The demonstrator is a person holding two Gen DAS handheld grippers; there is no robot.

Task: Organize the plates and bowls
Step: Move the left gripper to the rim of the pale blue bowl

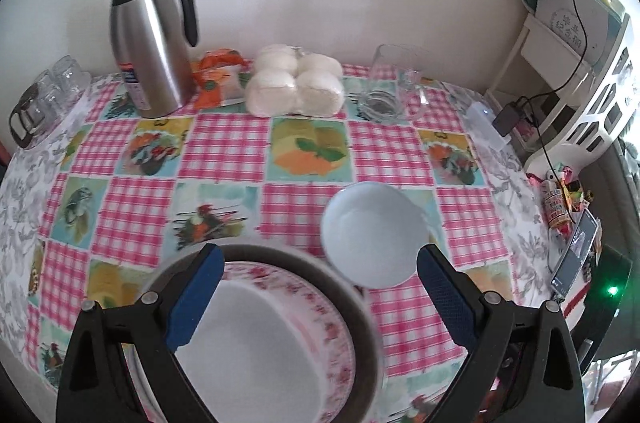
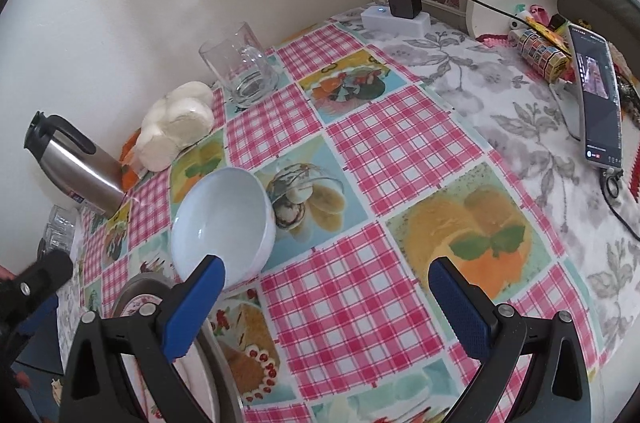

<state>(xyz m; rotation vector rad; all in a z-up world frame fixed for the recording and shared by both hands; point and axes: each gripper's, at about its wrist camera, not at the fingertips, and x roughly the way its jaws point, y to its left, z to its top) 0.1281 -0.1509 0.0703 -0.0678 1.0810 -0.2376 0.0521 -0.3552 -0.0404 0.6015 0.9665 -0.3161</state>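
A white bowl (image 1: 374, 233) stands on the checked tablecloth, just right of a pink-flowered plate (image 1: 276, 335) that lies in a grey metal dish (image 1: 360, 307). My left gripper (image 1: 320, 297) is open and empty, its fingers spread over the plate and dish. In the right wrist view the same bowl (image 2: 224, 219) sits ahead and left of my right gripper (image 2: 326, 307), which is open and empty above the cloth; its left finger (image 2: 196, 307) is near the bowl's near rim. The plate and dish edge (image 2: 140, 293) show at lower left.
A steel thermos jug (image 1: 154, 43), a bag of white buns (image 1: 296, 83), a glass mug (image 1: 390, 83) and small glasses (image 1: 48, 95) stand along the wall. A power strip with charger (image 2: 396, 15), a phone (image 2: 600, 99) and a white rack (image 1: 592, 71) are on the right.
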